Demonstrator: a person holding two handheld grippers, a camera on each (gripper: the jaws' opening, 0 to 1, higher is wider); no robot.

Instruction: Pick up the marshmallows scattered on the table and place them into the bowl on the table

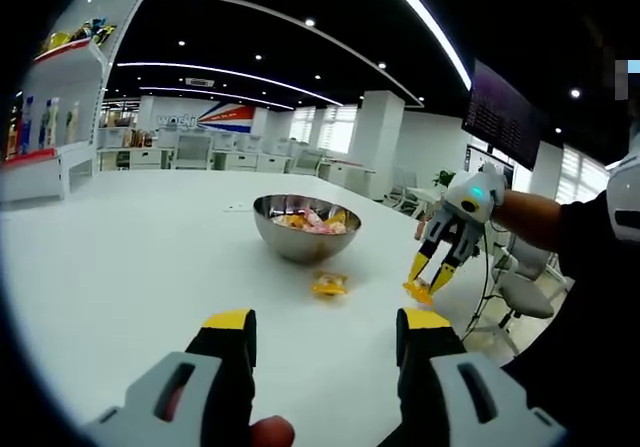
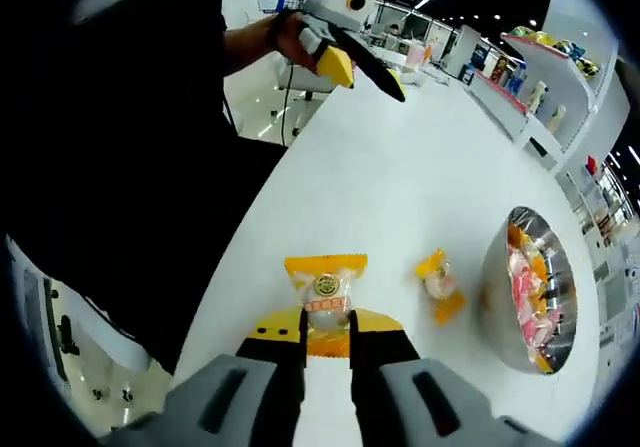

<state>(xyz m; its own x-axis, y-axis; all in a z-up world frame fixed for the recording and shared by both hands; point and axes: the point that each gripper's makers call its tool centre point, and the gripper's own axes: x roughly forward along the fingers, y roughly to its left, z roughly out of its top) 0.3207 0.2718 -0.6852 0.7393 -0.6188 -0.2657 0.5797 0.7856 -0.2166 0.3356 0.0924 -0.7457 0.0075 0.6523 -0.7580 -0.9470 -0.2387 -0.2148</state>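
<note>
Yellow-tipped jaws of the right gripper (image 2: 327, 335) pinch a wrapped marshmallow (image 2: 325, 295) with a round, unreadable emblem. A second marshmallow (image 2: 438, 282) lies just ahead-right, near the steel bowl (image 2: 500, 297). The left gripper (image 1: 326, 335) hovers spread wide, empty, bowl beyond.

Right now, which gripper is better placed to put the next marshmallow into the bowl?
Right. The right gripper already has a marshmallow packet between its jaws, with the bowl nearby. The left gripper is open and empty; another packet lies ahead of it.
</note>
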